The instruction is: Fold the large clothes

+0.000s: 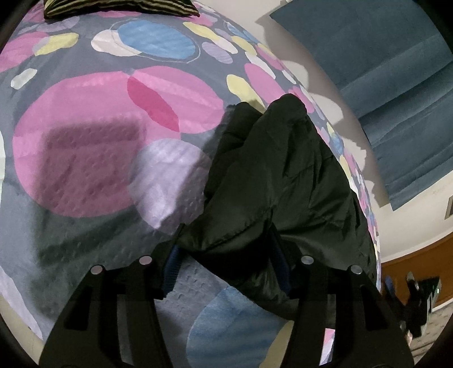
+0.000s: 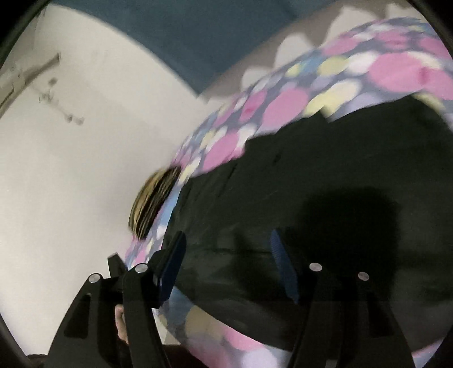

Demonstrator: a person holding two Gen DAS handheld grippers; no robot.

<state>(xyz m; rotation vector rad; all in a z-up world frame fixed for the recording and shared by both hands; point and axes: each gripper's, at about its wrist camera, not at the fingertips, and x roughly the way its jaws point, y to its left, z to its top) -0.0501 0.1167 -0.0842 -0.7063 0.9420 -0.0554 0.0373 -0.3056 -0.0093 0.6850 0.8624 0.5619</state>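
Observation:
A dark puffy jacket (image 1: 277, 175) lies bunched on a bed with a spotted pink, blue and grey cover (image 1: 85, 141). My left gripper (image 1: 226, 266) stands open low over the jacket's near edge. A fold of the jacket lies between its blue pads, and the left pad (image 1: 171, 269) is clear of the cloth. In the blurred right wrist view, the right gripper (image 2: 228, 263) is open above the flat dark jacket (image 2: 311, 184), with nothing held between its fingers.
A striped yellow-and-black pillow (image 1: 119, 7) sits at the bed's far end, also visible as the pillow (image 2: 153, 203). A blue curtain (image 1: 382, 70) hangs on the pale wall beyond the bed's right edge. The bed cover (image 2: 283, 104) rims the jacket. A hand (image 2: 121, 325) shows below the right gripper.

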